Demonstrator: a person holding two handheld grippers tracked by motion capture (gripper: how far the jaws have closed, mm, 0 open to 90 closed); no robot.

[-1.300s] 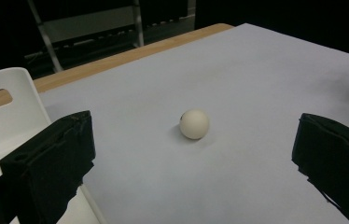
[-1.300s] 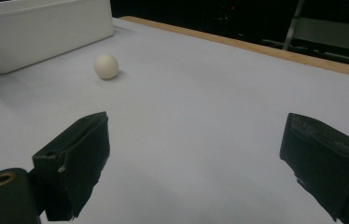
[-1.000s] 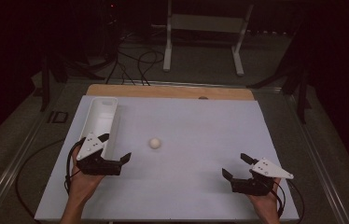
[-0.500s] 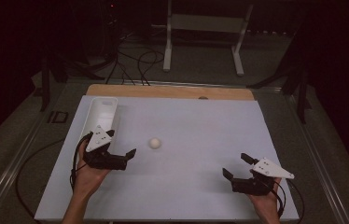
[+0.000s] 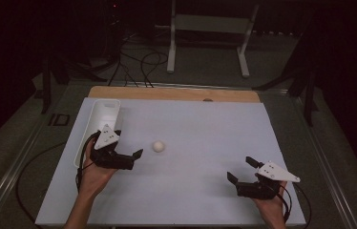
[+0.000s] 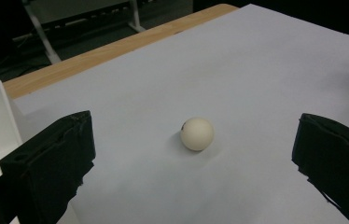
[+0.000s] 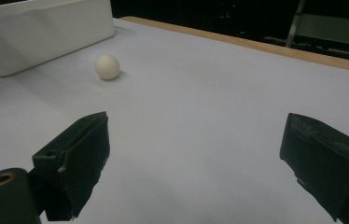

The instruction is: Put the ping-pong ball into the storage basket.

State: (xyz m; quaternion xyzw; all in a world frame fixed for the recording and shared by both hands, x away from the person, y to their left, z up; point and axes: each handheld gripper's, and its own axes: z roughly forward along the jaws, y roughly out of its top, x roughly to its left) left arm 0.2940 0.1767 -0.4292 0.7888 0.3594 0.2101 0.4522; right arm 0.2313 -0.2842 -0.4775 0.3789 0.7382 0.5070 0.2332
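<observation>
A small cream ball [image 5: 158, 146] lies on the white sheet, left of the middle. My left gripper [image 5: 130, 144] is just left of it and points at it, jaws wide open and empty. In the left gripper view the ball [image 6: 197, 134] sits a short way ahead, centred between the two black jaws of the left gripper [image 6: 193, 164]. My right gripper [image 5: 239, 168] rests open near the front right of the sheet, far from the ball. The right gripper view looks past the right gripper [image 7: 200, 144] to the ball [image 7: 107, 66] at the upper left.
A long white tray [image 5: 101, 112] stands along the sheet's left edge, just behind my left hand, and the tray [image 7: 37, 28] is behind the ball. A wooden table edge [image 5: 176, 93] runs along the far side. A metal stand [image 5: 205, 24] and cables are on the floor beyond.
My left gripper has moved forward and to the right, closer to the ball. The right gripper and the ball have stayed put.
</observation>
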